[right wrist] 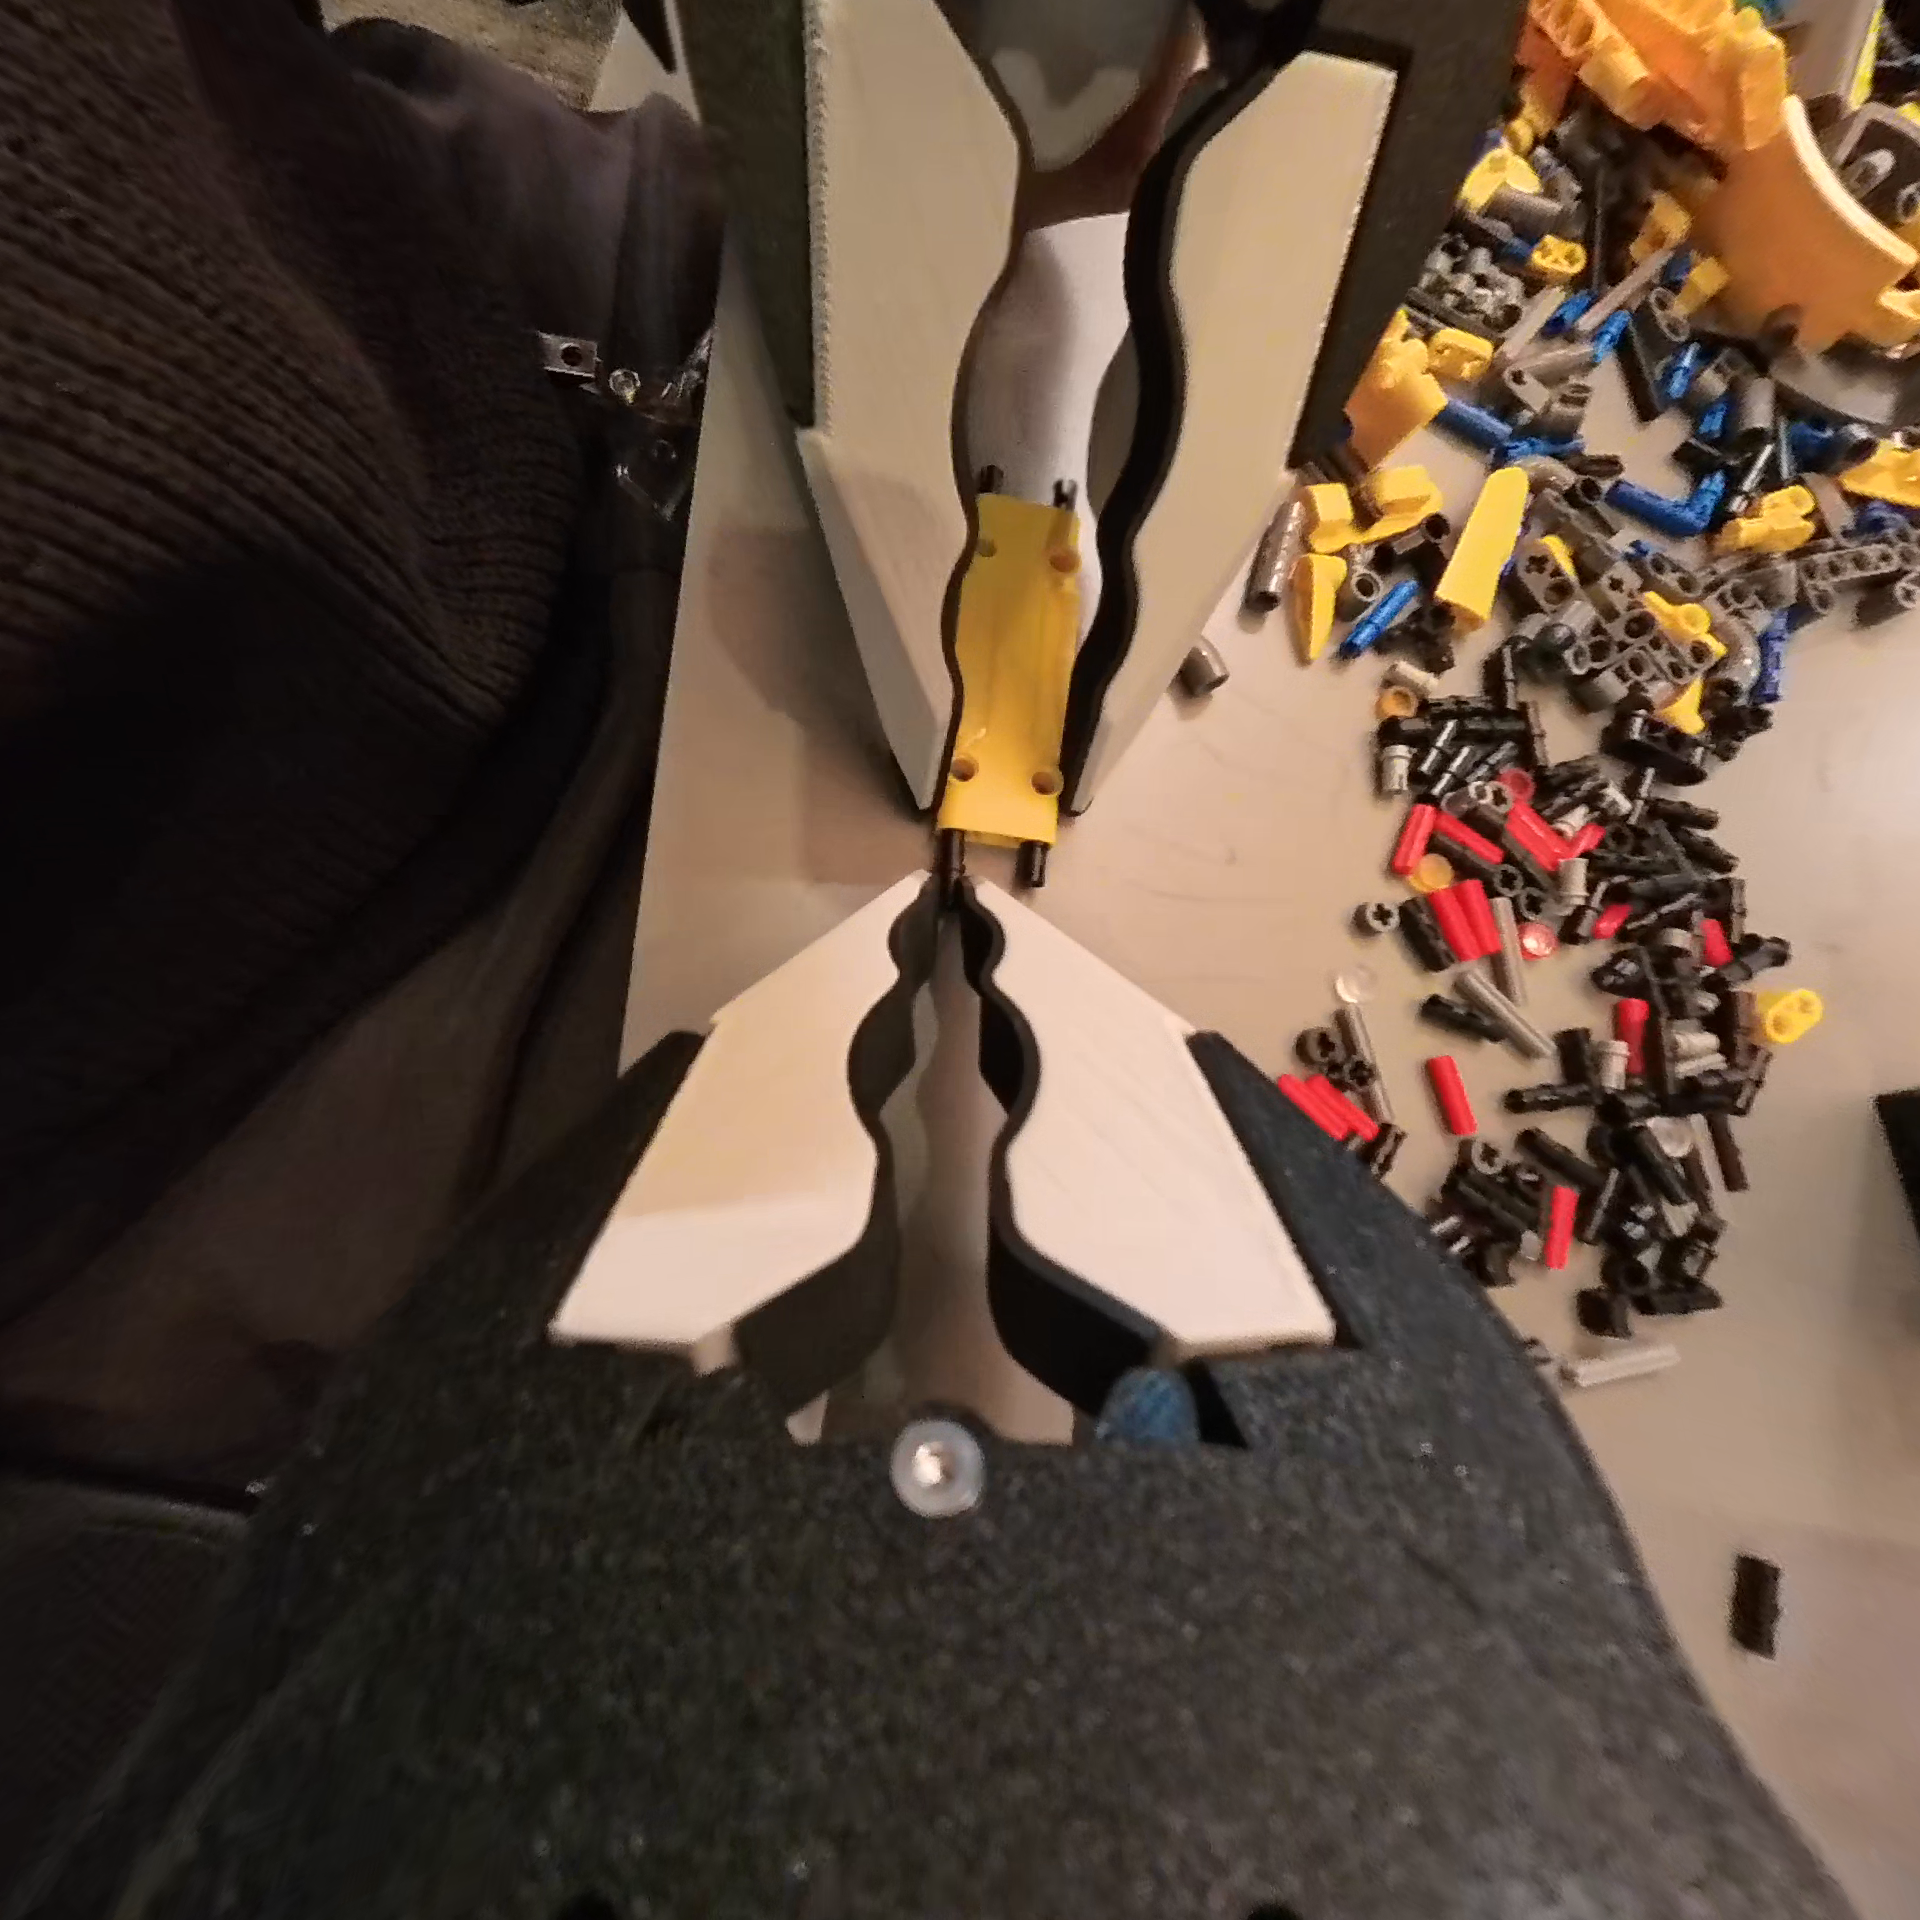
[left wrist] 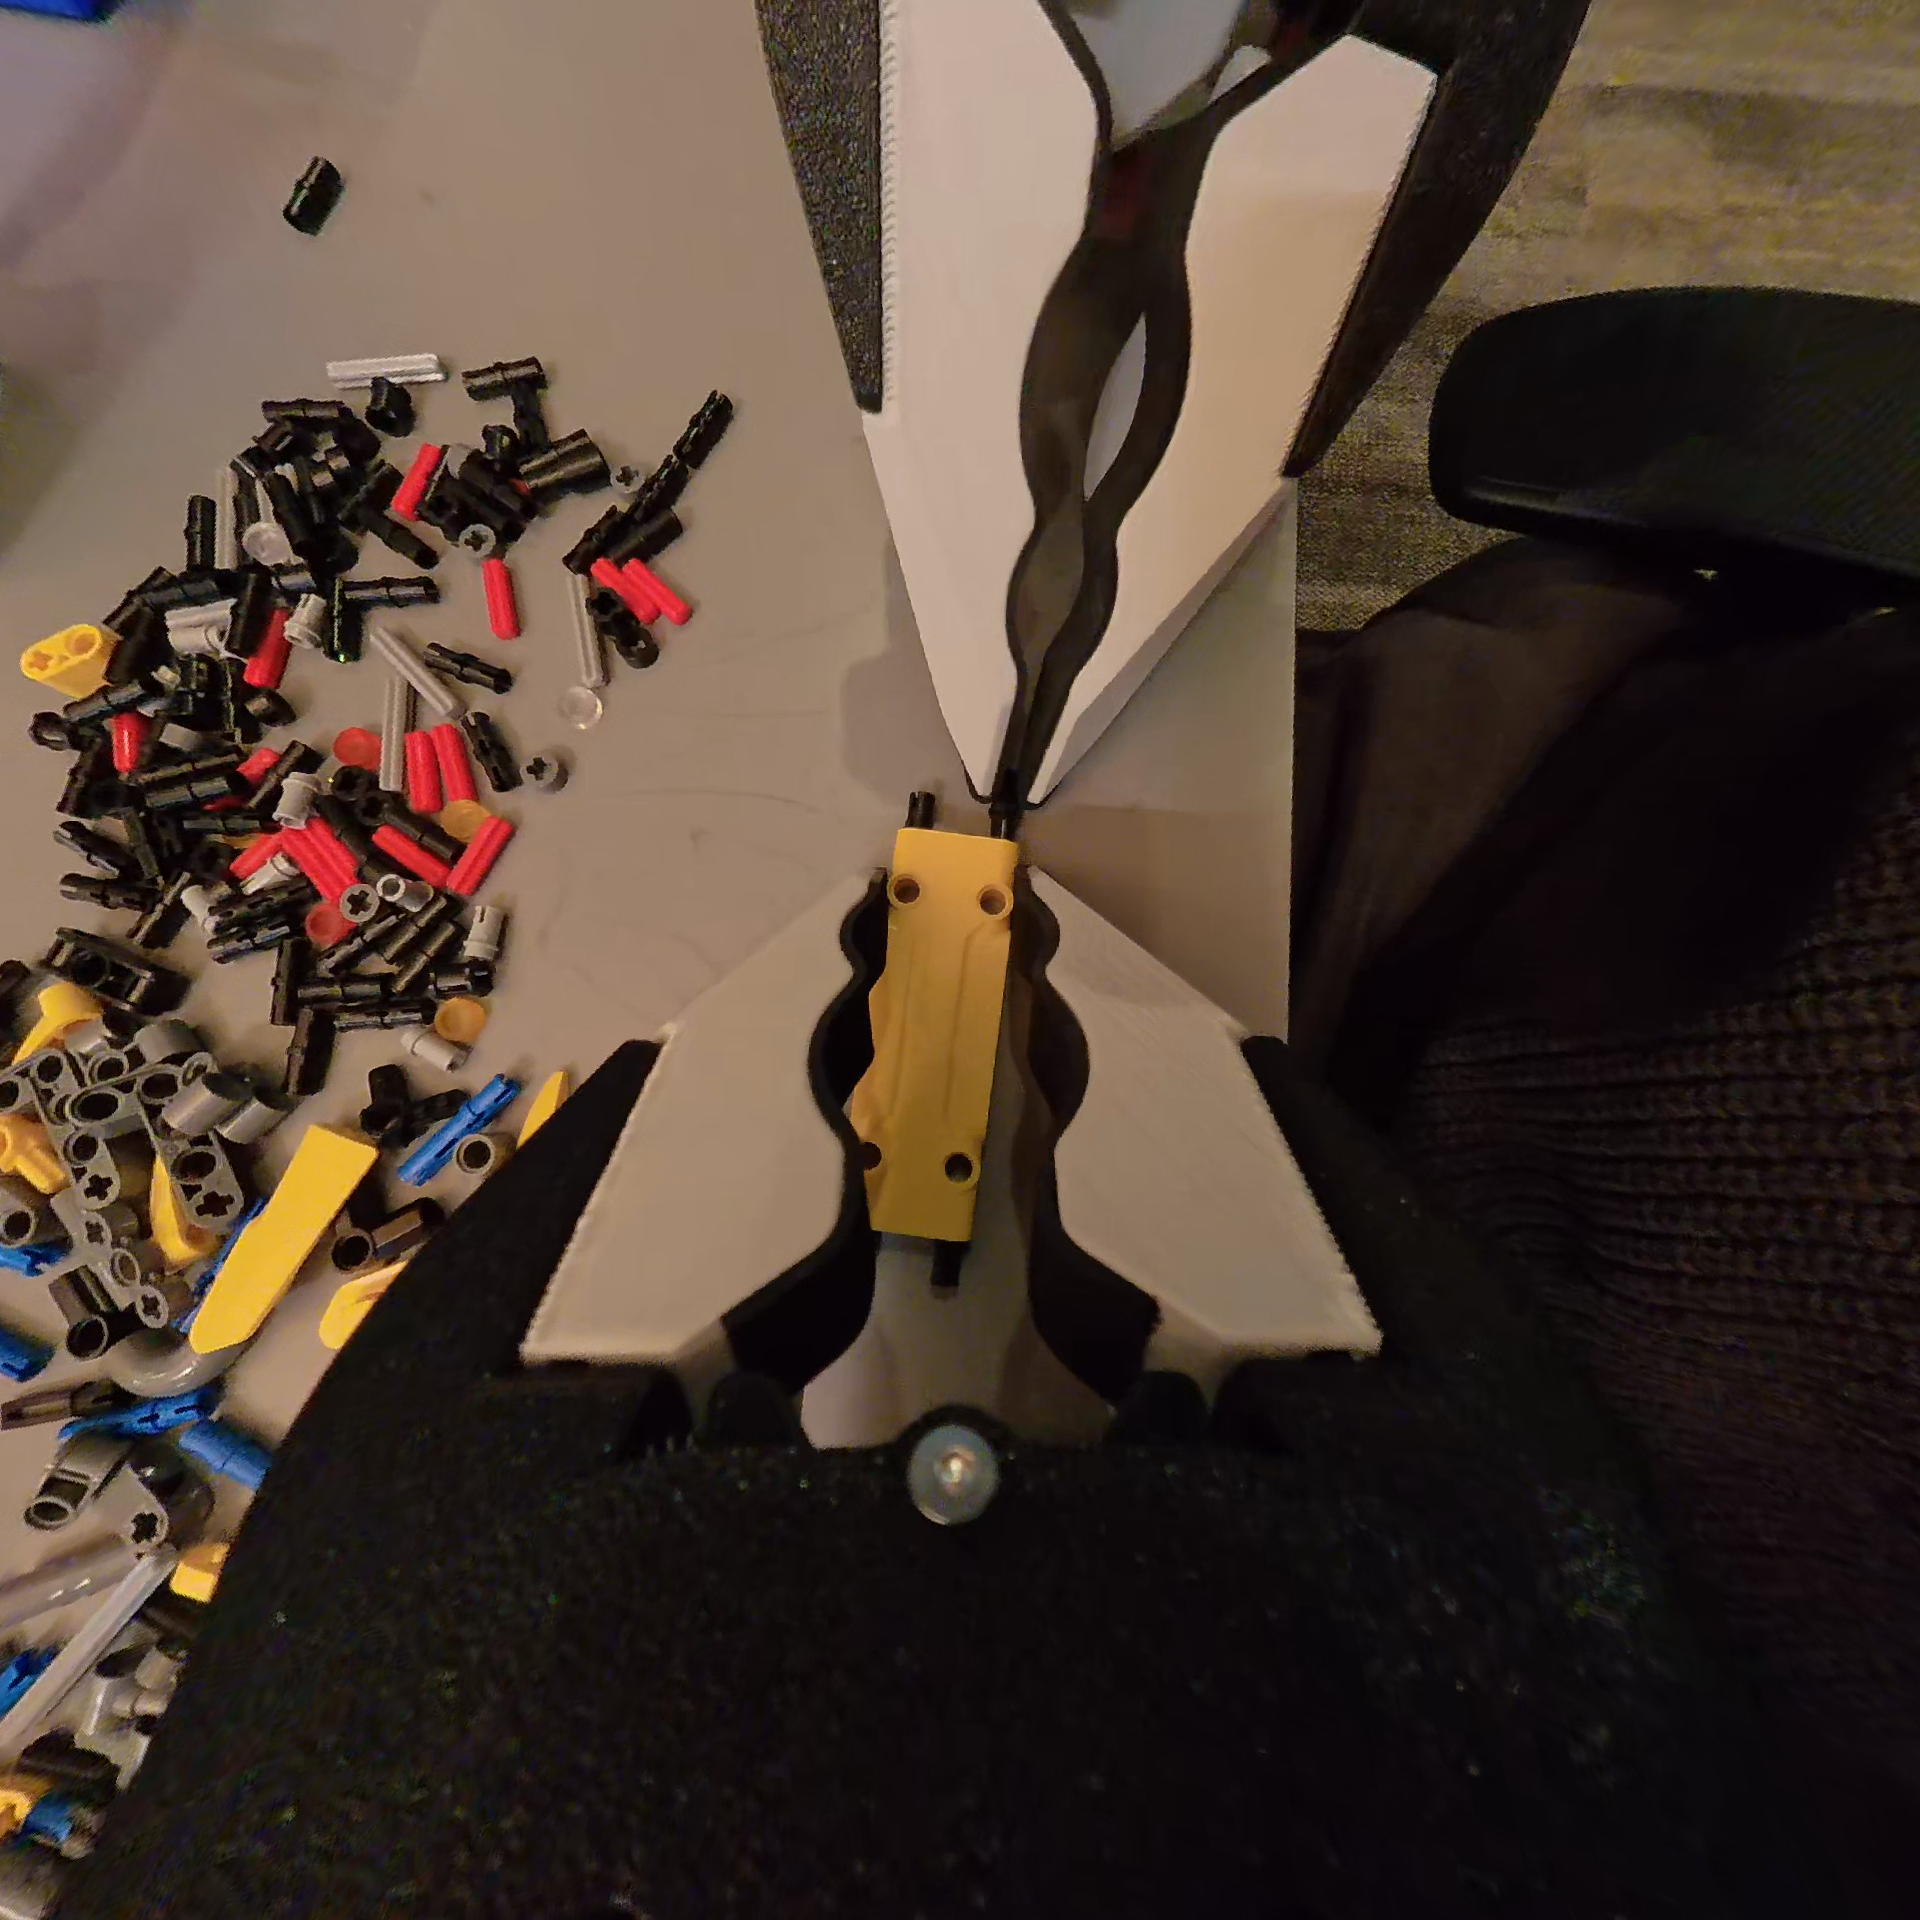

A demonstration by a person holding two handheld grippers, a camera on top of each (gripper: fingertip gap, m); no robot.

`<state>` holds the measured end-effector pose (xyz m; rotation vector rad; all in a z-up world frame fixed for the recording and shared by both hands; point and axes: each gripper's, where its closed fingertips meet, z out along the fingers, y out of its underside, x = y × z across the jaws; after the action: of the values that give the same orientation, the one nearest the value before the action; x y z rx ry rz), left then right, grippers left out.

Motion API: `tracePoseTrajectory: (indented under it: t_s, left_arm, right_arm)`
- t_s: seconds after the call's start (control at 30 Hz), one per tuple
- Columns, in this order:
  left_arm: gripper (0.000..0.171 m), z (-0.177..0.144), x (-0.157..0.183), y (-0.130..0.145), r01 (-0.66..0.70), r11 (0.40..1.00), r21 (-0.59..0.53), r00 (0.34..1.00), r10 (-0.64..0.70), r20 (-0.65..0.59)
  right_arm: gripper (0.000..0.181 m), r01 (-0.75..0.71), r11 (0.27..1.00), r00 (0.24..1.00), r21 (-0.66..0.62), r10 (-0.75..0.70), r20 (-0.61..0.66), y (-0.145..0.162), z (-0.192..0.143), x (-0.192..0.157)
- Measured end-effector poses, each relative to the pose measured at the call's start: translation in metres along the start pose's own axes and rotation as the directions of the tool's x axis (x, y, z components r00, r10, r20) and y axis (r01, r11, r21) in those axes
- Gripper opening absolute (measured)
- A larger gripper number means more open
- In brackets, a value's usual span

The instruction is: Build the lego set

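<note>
My left gripper (left wrist: 951, 883) is shut on a yellow panel piece (left wrist: 935, 1039) with round holes, gripped along its long sides above the grey table (left wrist: 727, 727). Black pins stick out of its far end, one at the left corner (left wrist: 920, 805). My right gripper (left wrist: 1003, 800) comes in from the top, its tips pinched on the other black pin (left wrist: 1003, 823). In the right wrist view my right gripper (right wrist: 951, 896) is shut on that pin (right wrist: 951, 857), which sits in the yellow panel (right wrist: 1013, 665) held by the left gripper (right wrist: 997, 805). A second pin (right wrist: 1036, 864) is free.
A loose pile of black, red, grey, blue and yellow small parts (left wrist: 312, 779) lies on the table, also in the right wrist view (right wrist: 1558, 935). A yellow built model (right wrist: 1766, 156) is at the back. A person's dark knitted garment (left wrist: 1610, 1143) and a black chair armrest (left wrist: 1683, 416) are beside the table edge. My two grippers' fingertips are within a few centimetres of each other. Both grippers' tips are roughly 25 cm from the yellow built model (right wrist: 1766, 156).
</note>
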<state>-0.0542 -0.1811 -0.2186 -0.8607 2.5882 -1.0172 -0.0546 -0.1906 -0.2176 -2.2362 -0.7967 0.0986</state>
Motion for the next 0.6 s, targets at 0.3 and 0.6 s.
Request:
tracePoseTrajectory:
  t_s: [0.3,0.6]
  left_arm:
    - [0.023,0.0003,0.0001,-0.0001,-0.034,0.999,-0.038,0.999,0.033,-0.005]
    - [0.024,0.0003,0.0001,0.0000,-0.058,0.997,-0.053,0.998,0.057,-0.014]
  right_arm:
    - [0.003,-0.061,0.990,0.998,-0.124,0.062,0.005,0.0007,0.0006,-0.0002]
    - [0.002,-0.359,0.922,0.900,-0.143,0.382,0.208,-0.0001,0.0001,-0.0015]
